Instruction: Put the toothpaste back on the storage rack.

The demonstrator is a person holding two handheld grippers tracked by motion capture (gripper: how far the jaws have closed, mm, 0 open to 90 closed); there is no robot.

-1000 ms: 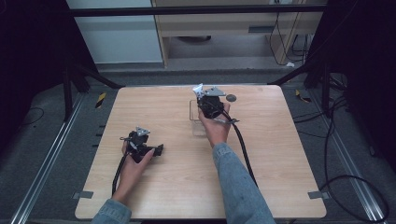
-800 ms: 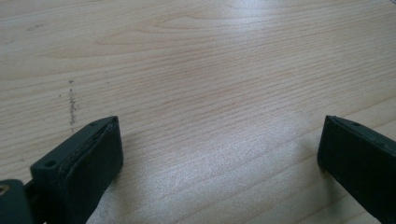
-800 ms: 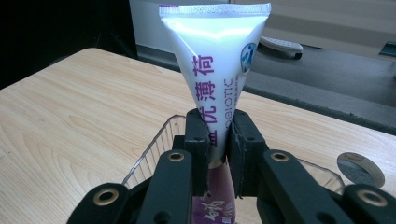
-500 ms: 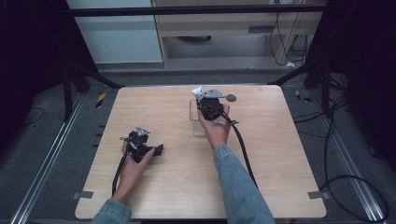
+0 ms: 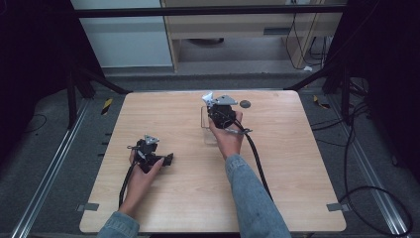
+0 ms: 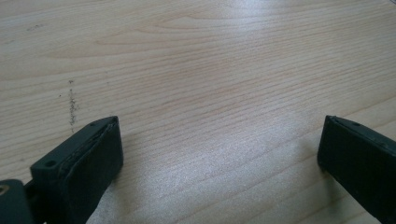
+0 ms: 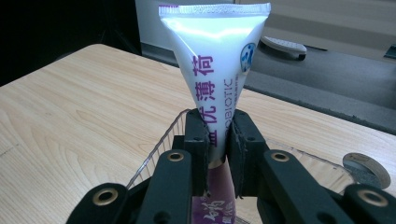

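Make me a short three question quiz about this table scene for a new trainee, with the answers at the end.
1. True or false: the right claw is shut on the white tube.
2. What lies under the tube? A, a clear plastic tray. B, a blue bowl. C, a cardboard box.
3. How do the left claw's jaws stand, and what is between them?

Key
1. True: both jaws press the tube's narrow part, its crimped flat end up.
2. A: the clear plastic tray sits on the wooden table, below the tube.
3. The left claw is open, jaws wide apart, with bare table wood between them.
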